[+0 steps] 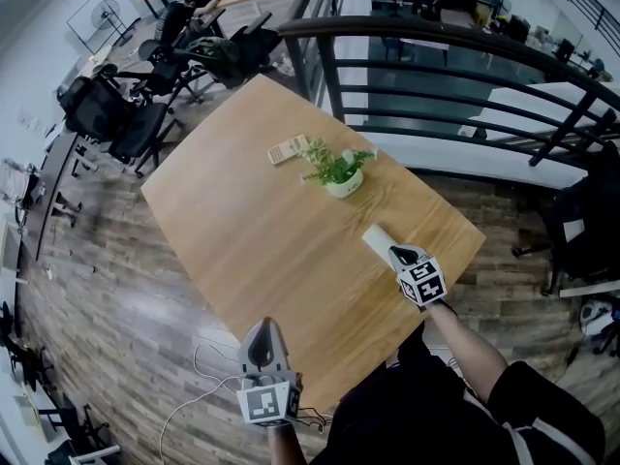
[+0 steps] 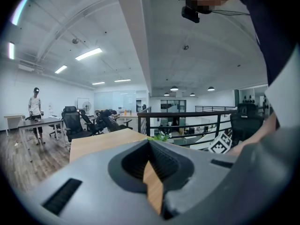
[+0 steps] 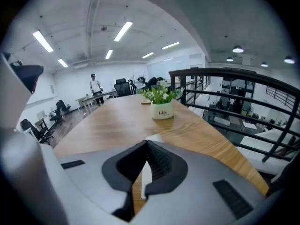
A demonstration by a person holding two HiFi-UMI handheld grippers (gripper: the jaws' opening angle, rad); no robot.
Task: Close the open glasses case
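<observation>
**Head view:** A white glasses case (image 1: 379, 241) lies on the right part of a wooden table (image 1: 242, 240), close to the table's right edge. The right gripper (image 1: 395, 253) sits just beside the case's near end, tips toward it. Whether they touch cannot be told from here. A potted plant (image 1: 339, 172) stands further up the table, and a small flat tan object (image 1: 288, 149) lies just beyond it. The left gripper (image 1: 264, 324) hangs at the table's near edge, well apart from the case. Black office chairs (image 1: 145, 95) crowd the floor at upper left, and a dark railing (image 1: 455, 56) curves behind the table.

**Left gripper view:** The left gripper (image 2: 150, 143) has its 2 jaws meeting at the tips with nothing between them. Only bare tabletop shows through the gap behind the pads. The right gripper's marker cube (image 2: 220, 143) shows at right. A person (image 2: 35, 111) stands by a desk at far left.

**Right gripper view:** The right gripper (image 3: 146, 144) has its 2 jaws pressed together at the tips, gripping nothing. The glasses case (image 3: 154, 137) shows just beyond the tips and through the slit below them, lying on the table. Whether its lid is down cannot be told. The potted plant (image 3: 162, 110) stands further ahead.
</observation>
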